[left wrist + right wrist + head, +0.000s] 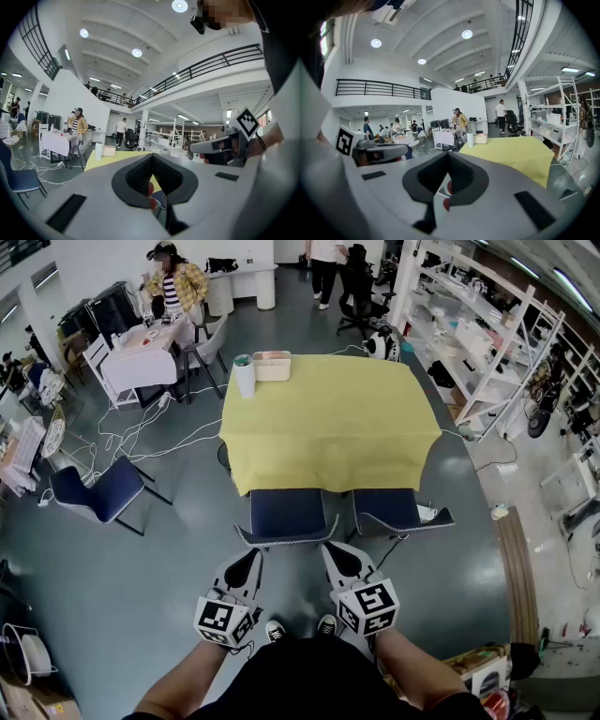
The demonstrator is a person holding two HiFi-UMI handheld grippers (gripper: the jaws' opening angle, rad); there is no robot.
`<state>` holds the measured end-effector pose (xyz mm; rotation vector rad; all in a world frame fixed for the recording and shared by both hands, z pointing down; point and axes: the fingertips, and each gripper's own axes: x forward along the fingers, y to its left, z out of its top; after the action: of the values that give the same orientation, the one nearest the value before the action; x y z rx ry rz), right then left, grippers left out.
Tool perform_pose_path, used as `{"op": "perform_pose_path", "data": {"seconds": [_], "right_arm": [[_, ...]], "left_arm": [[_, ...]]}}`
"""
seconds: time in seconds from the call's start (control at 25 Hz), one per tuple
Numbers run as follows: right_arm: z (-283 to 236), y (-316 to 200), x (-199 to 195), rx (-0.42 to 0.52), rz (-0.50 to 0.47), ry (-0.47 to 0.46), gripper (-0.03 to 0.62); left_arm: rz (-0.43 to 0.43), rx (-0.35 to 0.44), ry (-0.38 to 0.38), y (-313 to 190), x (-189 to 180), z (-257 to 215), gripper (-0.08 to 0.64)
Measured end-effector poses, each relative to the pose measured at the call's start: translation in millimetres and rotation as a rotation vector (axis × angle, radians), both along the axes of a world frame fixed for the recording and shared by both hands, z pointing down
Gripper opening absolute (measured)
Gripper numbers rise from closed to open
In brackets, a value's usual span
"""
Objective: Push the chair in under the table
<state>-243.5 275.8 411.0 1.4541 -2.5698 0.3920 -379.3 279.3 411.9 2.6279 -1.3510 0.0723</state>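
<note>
On the left gripper (248, 560) the fingers are being held fully together, with nothing between them; the same is being shown on the right gripper (335, 557). Both tips are being held just behind the backrest of the blue chair (286, 514), one near each end; contact cannot be told. That chair is being seen at the near edge of the yellow-clothed surface (328, 423), its seat partly beneath it, beside a second blue chair (394, 509). At the surface's far left corner, a white cylinder (244, 377) and a pale box (272, 366) are being carried.
</note>
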Motion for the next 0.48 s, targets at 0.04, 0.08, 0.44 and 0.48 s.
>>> {"op": "perform_pose_path", "data": {"seconds": [0.04, 0.08, 0.44, 0.48], "right_arm": [[0.9, 0.9, -2.5, -0.004, -0.003, -0.001, 0.011], [1.9, 1.8, -5.0, -0.007, -0.006, 0.0, 0.011], [18.3, 10.5, -32.0, 0.003, -0.013, 0.036, 0.012], [21.7, 12.2, -33.5, -0.005, -0.005, 0.024, 0.012]], "left_arm": [[-0.003, 0.0, 0.002, 0.3, -1.9, 1.3, 0.008], [-0.005, -0.001, 0.004, 0.7, -3.8, 2.7, 0.008], [0.007, -0.033, -0.036, 3.5, -26.1, 22.0, 0.008], [0.009, -0.036, -0.035, 4.6, -29.7, 24.6, 0.009]]}}
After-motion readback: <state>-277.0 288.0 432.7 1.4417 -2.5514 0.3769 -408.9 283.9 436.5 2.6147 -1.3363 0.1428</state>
